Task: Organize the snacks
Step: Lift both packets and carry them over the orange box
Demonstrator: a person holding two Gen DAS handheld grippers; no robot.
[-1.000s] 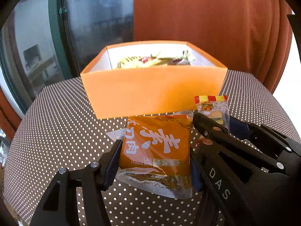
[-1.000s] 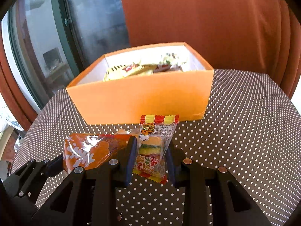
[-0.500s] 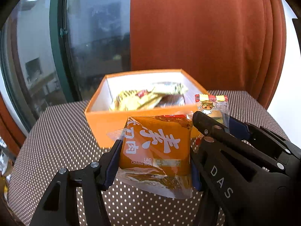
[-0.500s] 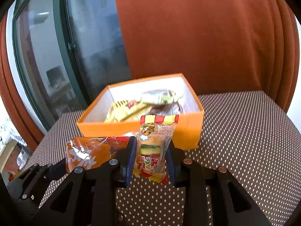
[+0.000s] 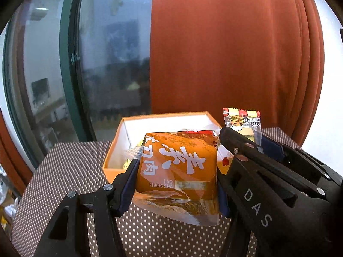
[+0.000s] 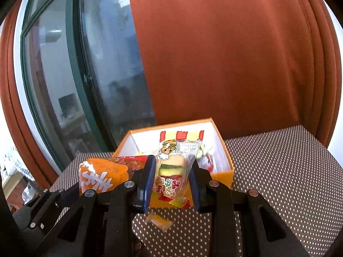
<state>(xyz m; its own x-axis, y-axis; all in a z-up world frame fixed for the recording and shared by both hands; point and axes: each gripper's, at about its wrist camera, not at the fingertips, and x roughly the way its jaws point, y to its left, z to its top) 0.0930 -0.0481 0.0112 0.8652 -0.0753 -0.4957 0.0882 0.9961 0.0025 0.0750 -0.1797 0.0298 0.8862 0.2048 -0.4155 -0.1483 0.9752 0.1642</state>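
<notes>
- Left tongs (image 5: 175, 184) clamped on orange packet (image 5: 178, 169) by its two side edges; packet held up off dotted surface (image 5: 70, 171), just near of orange box (image 5: 111, 169)
- Right tongs (image 6: 171, 177) clamped on small burger candy packet (image 6: 173, 167); packet upright, striped top edge uppermost, in front of the box (image 6: 227, 167)
- Both tongs close side by side; left-held packet (image 6: 100, 175) just left of right tongs
- Box open-topped, other wrapped snacks inside; small yellowish wrapped sweet (image 6: 159, 221) on surface beneath right tongs, blurred
- Beyond: rust curtain (image 5: 225, 53), window (image 5: 107, 53) at far left
</notes>
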